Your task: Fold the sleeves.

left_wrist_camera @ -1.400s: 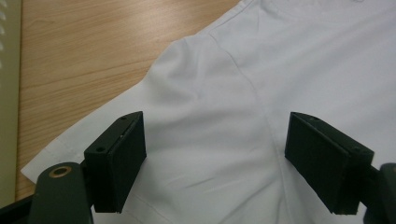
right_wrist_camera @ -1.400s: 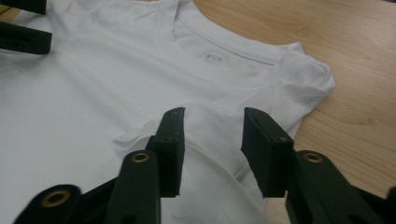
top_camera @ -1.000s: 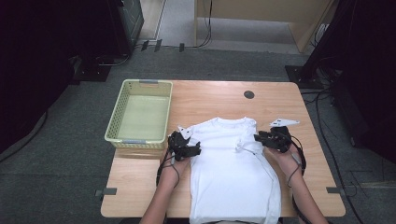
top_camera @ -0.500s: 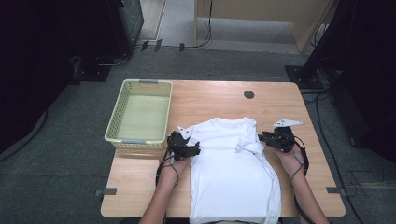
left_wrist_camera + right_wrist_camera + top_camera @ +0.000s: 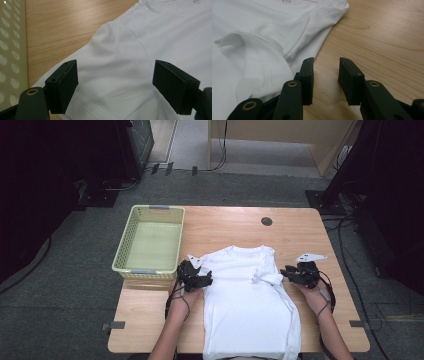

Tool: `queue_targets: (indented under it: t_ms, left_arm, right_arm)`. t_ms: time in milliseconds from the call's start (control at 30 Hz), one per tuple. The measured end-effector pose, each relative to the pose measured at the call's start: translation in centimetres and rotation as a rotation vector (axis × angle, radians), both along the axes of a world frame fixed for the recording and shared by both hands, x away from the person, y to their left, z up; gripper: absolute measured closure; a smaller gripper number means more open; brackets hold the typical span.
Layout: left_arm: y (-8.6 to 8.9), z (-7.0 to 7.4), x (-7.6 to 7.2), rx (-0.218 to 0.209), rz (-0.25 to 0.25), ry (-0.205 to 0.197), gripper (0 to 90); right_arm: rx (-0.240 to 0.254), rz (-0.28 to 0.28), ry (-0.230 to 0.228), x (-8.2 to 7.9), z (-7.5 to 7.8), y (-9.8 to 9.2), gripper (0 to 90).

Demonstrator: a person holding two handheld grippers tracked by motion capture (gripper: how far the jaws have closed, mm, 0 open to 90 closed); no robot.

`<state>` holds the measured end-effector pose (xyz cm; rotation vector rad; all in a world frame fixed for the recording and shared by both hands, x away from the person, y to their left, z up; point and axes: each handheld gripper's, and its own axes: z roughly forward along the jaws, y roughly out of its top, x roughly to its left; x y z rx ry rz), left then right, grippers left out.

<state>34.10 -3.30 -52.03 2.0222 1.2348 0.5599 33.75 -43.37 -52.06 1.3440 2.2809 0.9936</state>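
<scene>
The white T-shirt (image 5: pixel 250 305) shows a small collar mark, too small to read. The left gripper (image 5: pixel 116 82) stands wide over its sleeve; the right gripper (image 5: pixel 325 75), at lower centre, is narrow and holds nothing.

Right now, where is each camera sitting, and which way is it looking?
High view: above the person's side, looking forward and down on the table, basket and white shirt; forearms, left tongs and right tongs show.
Left gripper view: rides the left tongs, looking along open jaws over the shirt's sleeve.
Right gripper view: rides the right tongs, jaws apart over bare wood beside the shirt's folded sleeve.
Shared: all show the shirt and table.
</scene>
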Motion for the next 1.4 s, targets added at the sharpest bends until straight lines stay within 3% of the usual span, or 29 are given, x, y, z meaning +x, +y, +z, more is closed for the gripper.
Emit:
queue_targets:
  t_ms: [367, 667, 1000, 1200, 1400]
  left_arm:
    - [-0.1, -0.2, 0.0, 0.011, -0.005, 0.010, 20.8]
    - [-0.1, -0.3, 0.0, 0.014, -0.006, 0.010, 20.8]
    - [-0.1, -0.3, 0.0, 0.020, -0.001, 0.008, 20.8]
    - [0.1, -0.1, 0.0, 0.015, 0.004, 0.004, 20.8]
    - [0.2, -0.1, 0.0, 0.007, 0.006, 0.005, 20.8]
  right_arm:
    - [0.012, 0.060, 0.004, -0.5, -0.1, 1.5, 58.5]
    - [0.038, 0.082, 0.003, -0.7, -0.2, 2.7, 39.7]
    - [0.073, 0.103, -0.008, -0.8, 0.0, 3.7, 33.4]
    - [0.051, 0.132, -0.001, -0.8, -0.4, 5.0, 31.2]
    - [0.063, 0.126, -0.001, -0.8, -0.5, 5.0, 28.1]
